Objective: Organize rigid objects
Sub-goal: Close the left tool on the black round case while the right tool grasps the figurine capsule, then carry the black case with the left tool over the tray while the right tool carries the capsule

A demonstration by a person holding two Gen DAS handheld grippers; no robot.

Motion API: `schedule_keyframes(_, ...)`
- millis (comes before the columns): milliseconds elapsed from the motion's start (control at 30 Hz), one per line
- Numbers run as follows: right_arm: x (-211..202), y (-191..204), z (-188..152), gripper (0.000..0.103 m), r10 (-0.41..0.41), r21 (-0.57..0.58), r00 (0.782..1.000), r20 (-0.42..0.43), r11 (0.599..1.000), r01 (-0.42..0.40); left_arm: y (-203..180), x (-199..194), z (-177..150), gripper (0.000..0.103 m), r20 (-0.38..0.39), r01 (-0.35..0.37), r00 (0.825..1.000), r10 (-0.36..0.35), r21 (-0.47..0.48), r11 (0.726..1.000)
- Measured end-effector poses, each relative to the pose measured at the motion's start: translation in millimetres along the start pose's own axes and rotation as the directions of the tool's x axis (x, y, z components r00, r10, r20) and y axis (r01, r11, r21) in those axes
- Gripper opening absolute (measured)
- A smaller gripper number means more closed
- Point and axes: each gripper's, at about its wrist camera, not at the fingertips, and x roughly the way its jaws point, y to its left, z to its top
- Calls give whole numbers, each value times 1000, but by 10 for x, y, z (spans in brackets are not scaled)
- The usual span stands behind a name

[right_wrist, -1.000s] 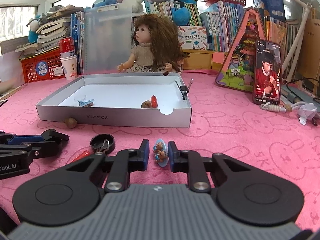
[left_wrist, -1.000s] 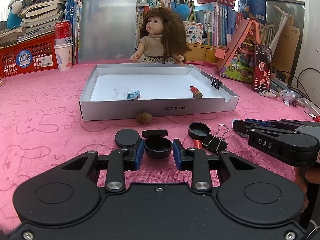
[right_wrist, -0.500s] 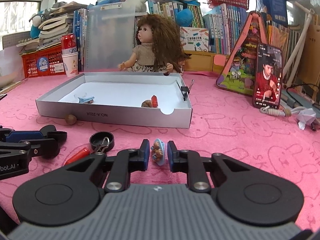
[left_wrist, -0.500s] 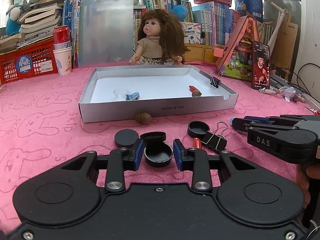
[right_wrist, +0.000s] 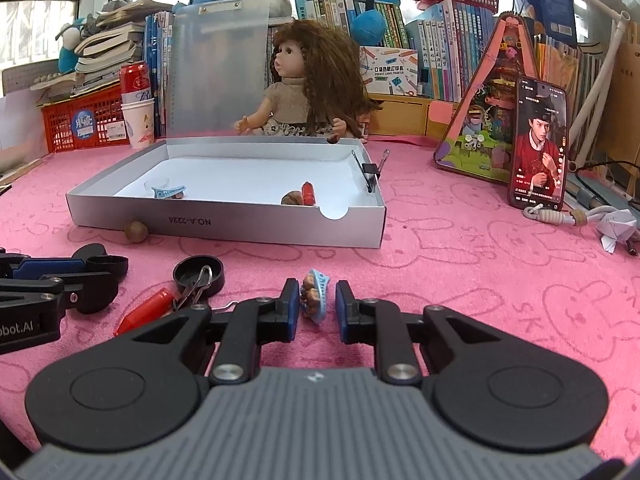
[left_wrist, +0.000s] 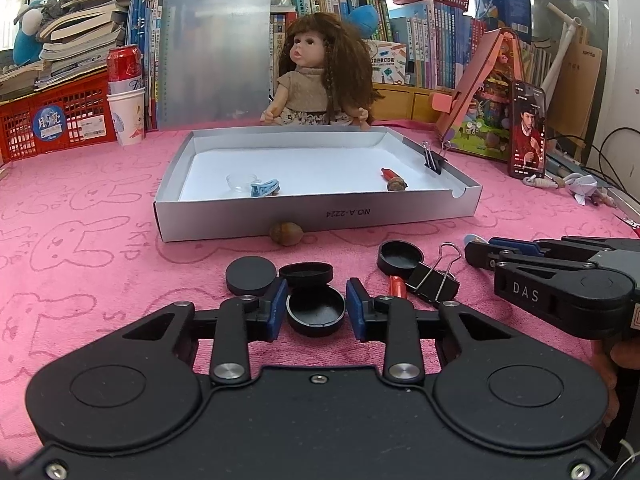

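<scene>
Left gripper, jaws set wide, straddles a shallow round black plastic cap lying open side up on the pink rabbit-print cloth; a narrow gap shows on each side, so the blue pads flank the cap without clearly touching it. Being round, the cap has no long axis to align, and it lies directly between the fingers at their tips, so a plain closing should suffice. Right gripper, also parted and holding nothing, brackets a small light-blue hair clip with brown bead trim standing on edge; the clip's long axis runs near to far, parallel to the fingers, and it sits closer to the left pad, perhaps touching it, with clear space on the right. The destination, a shallow silver-grey cardboard tray, lies straight ahead on the far side of both grippers, slightly left of the right gripper's line. Loose items remaining near the left gripper: a flat black disc, a second black cap, a third black cap, a black binder clip and a brown acorn-like nut touching the tray's near wall. Each gripper is nearest its own target.
</scene>
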Motion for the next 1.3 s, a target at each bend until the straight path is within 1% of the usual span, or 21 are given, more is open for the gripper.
schedule_keyframes(33,-3,-4,2,18,2,4,1000,1,1000,-2,-1,-5,2,30,1,0,1000,0,0,1000)
schedule_keyframes(67,-9,-12,7,18,5,10,1000,2,1000,-5,-3,-5,4,30,4,-1,1000,1,0,1000)
schedule_keyframes(133,-34,-10,16,17,13,13,1000,9,1000,-13,-8,-28,16,30,15,-3,1000,2,4,1000)
schedule_keyframes(300,-103,50,74,17,14,-23,999,45,1000,-13,-12,-88,82,30,39,-2,999,1,4,1000)
schedule_keyframes(533,-137,69,180,17,22,-22,997,70,1000,-20,2,-129,193,30,67,-6,998,6,5,1000)
schedule_keyframes(1000,-115,71,245,17,31,-10,996,82,999,-31,69,-93,366,30,92,-13,996,15,-17,1000)
schedule_keyframes(1300,-24,51,382,17,39,7,997,70,999,-40,182,19,520,30,97,-24,995,29,-48,999)
